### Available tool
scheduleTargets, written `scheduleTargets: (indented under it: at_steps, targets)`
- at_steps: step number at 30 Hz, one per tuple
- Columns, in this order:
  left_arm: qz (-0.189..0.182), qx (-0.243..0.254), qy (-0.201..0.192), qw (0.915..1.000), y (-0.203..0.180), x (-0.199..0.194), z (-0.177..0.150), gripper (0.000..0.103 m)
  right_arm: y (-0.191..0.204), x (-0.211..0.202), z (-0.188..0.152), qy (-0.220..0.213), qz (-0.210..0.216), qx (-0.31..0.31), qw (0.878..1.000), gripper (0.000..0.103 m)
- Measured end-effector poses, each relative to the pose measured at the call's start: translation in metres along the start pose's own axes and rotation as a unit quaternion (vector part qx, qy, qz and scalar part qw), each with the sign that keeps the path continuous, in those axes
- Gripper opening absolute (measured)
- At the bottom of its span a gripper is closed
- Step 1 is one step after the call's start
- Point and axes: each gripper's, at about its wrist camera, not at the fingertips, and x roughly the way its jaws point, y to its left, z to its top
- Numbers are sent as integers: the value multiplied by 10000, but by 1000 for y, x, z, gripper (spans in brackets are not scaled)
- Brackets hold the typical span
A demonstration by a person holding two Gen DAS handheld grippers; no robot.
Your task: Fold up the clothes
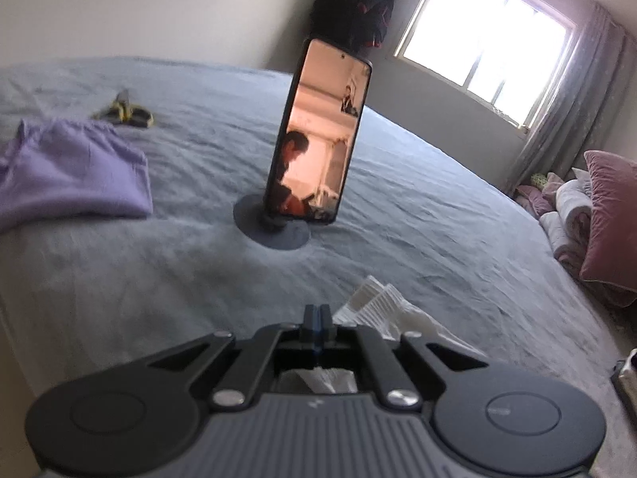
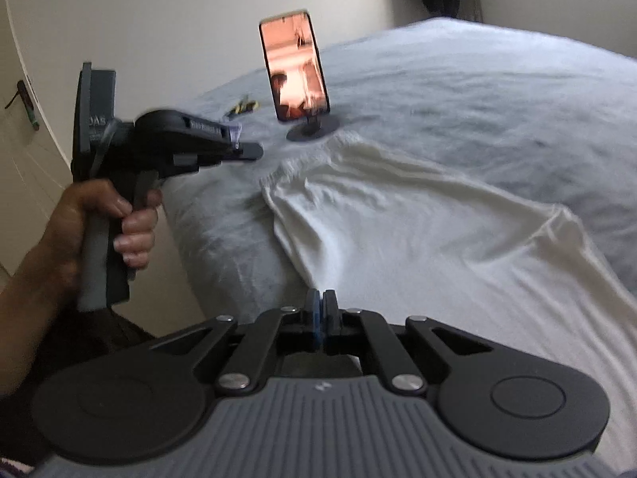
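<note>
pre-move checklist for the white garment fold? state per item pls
1. Left gripper shut: ok, fingers together.
2. Left gripper holding cloth: cannot tell; white fabric lies under it.
3. Right gripper shut: ok; grip on cloth cannot tell.
4. White garment flat on bed: not ok, wrinkled.
5. Phone stand apart from garment: ok.
6. Purple garment set aside: ok.
</note>
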Motion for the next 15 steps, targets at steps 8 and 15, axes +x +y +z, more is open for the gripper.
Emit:
scheduleTargets:
  at_steps: [8,15]
  targets:
    - [-986,394,92,9943,-27,2,-9,17,-5,-8,1,-31,251,265,9993,8]
    - [-1493,1682,576,9727,-69,11,-41,36,-12,-31,-2,-306,37,395,9987,51]
